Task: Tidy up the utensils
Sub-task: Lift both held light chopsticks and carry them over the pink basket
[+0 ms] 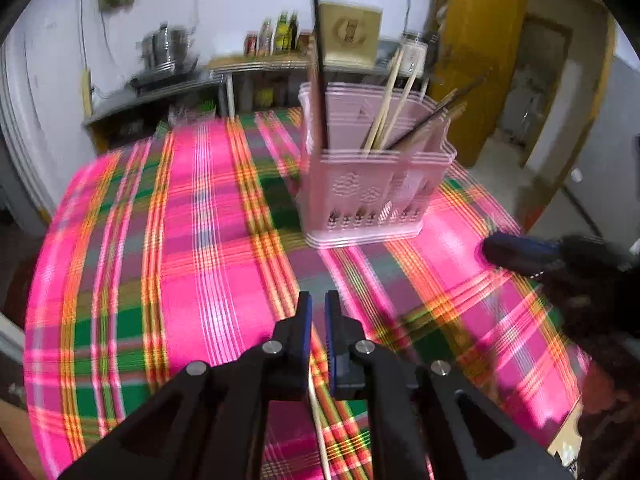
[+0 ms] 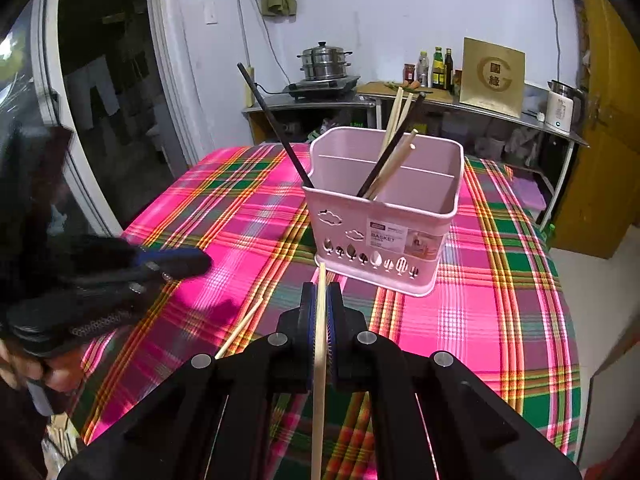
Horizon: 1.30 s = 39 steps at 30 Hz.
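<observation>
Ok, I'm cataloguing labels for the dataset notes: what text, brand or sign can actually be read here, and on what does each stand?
"BASKET": on the white sticker on the pink utensil basket; the smaller lines above and below it are too small to read.
A large "G" emblem enclosing two Chinese characters, too small to read surely: on the gold box on the back counter.
Bottle labels: too small.
Left wrist view: all blurred.

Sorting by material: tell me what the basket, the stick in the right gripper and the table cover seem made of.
Basket: likely moulded plastic, matte pink, with cut-out patterns.
Pale chopstick clamped in the right gripper: probably bamboo or wood, pale tan, unvarnished.
Tablecloth: woven-looking plaid fabric, though its sheen could mean plastic.
</observation>
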Motion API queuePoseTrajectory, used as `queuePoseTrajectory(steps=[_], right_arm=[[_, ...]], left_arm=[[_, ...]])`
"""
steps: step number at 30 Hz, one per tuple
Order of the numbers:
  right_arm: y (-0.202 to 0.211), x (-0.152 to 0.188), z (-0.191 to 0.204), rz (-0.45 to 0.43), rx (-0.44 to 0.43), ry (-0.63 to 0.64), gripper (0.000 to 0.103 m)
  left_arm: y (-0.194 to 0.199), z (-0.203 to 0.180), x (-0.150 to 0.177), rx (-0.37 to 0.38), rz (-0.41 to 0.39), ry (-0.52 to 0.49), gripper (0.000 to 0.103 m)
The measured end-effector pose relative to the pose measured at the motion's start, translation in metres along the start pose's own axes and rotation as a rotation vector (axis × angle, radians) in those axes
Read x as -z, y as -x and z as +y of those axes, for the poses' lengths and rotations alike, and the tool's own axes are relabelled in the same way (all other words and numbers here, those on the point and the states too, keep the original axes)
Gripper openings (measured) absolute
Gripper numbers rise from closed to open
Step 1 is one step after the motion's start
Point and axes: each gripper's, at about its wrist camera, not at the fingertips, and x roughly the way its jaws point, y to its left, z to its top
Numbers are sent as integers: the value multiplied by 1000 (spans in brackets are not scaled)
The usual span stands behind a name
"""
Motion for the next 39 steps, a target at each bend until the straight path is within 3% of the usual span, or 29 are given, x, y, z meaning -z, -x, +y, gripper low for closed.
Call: queuePoseTrajectory(steps=[5,10,19,22,25,30,39], right_arm=[[-6,5,-2,18,-2,0,5],[-9,6,-5,21,-10,0,5],[-13,6,-6,25,-11,-5,5],[-14,6,-7,26,-11,-7,5],[-13,6,-7,25,-12,-8,5],[-11,5,-6,18,-11,-5,5],[7,-3,-4,-30,-13,-8,5]], left_arm=[[-46,2,14,-38,122,7,8],[-71,10,15,-63,171,32,19],[-80,5,11,-98,142,-7,19],[-76,1,12,-96,139,-13,6],[-71,0,11,-91,138,-6,5],[-46,3,4,-72,82,10,5],[38,4,-24,-45,-104,15,5]])
